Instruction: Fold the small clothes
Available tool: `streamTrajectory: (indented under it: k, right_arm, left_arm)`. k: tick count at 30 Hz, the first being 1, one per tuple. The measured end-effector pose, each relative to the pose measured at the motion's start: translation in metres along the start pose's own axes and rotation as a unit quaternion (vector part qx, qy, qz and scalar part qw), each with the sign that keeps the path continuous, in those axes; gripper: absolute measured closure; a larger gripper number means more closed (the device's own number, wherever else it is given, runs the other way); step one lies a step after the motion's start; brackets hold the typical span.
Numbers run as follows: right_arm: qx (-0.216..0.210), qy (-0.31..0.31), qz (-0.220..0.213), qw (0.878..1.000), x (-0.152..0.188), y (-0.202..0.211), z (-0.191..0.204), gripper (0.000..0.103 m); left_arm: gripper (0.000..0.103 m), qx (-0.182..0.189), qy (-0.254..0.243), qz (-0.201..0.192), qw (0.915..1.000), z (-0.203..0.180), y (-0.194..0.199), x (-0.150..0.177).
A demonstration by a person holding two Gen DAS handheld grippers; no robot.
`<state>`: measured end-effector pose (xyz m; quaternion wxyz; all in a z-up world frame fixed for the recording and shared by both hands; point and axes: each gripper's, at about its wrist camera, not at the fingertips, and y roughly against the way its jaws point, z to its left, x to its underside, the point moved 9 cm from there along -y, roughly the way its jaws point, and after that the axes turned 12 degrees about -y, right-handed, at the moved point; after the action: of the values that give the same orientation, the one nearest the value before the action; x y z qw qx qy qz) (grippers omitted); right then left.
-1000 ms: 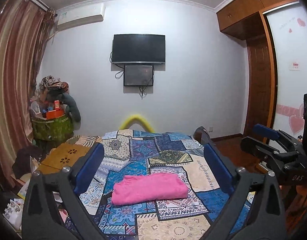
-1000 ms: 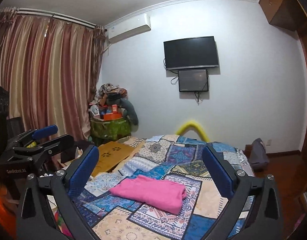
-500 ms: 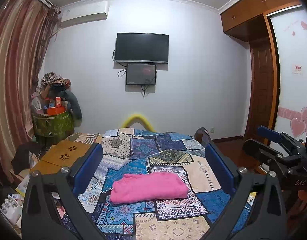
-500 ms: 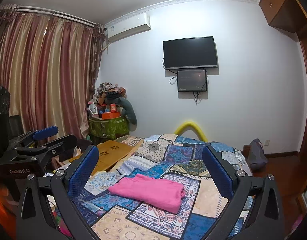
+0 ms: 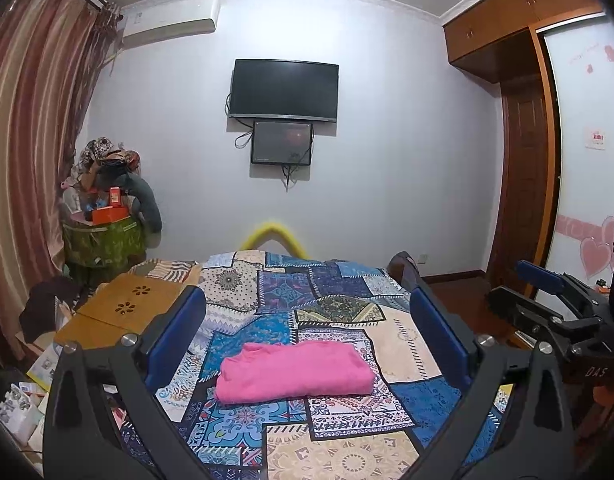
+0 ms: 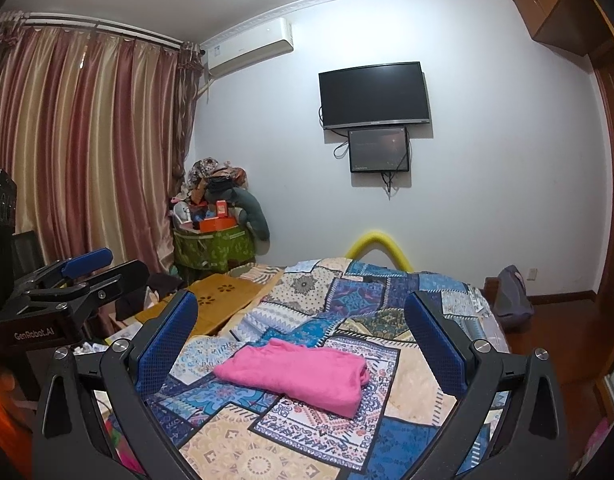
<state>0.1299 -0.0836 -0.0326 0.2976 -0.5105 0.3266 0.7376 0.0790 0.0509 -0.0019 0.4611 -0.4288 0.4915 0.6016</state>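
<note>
A pink garment [image 5: 295, 372] lies folded into a neat rectangle on the patchwork bedspread [image 5: 339, 308]; the right wrist view shows the same garment [image 6: 299, 374] from the right side. My left gripper [image 5: 307, 312] is open, held above the near end of the bed, nothing between its blue pads. My right gripper [image 6: 303, 312] is open too, raised well short of the garment. Each gripper appears in the other's view: the right gripper [image 5: 555, 300] at the right edge, the left gripper [image 6: 79, 276] at the left edge.
A wooden lap table [image 5: 123, 312] lies on the bed's left side. A cluttered green-draped stand [image 5: 103, 236] sits in the corner by the curtains [image 6: 79, 160]. A TV [image 5: 285, 90] hangs on the far wall; a wardrobe [image 5: 519, 152] stands to the right.
Both grippers have tilted up and drawn back slightly, so more wall and ceiling shows. The pink garment has not moved. Both grippers stay open.
</note>
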Motion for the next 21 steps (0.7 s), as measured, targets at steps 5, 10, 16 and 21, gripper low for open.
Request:
streamTrajectory:
  k: [5,10,16,21]
  right_arm:
    - [0.001,-0.002,0.0,1.0,-0.0018,0.0002,-0.0027,0.001]
    - [0.001,-0.008,0.0,1.0,-0.0035,0.0003,-0.0055,0.001]
    - [-0.001,-0.01,-0.003,1.0,-0.0066,0.0013,-0.0066,0.001]
    - [0.0,-0.01,-0.006,1.0,-0.008,0.0015,-0.0058,0.001]
  left_arm:
    - [0.0,0.003,0.002,0.001,1.0,-0.0012,-0.0011,0.003]
    - [0.0,0.003,0.001,0.001,1.0,-0.0014,-0.0006,0.002]
    - [0.0,0.005,0.0,0.0,1.0,-0.0024,-0.0016,0.0013]
    - [0.0,0.012,0.005,0.002,0.9999,-0.0033,-0.0027,0.0014]
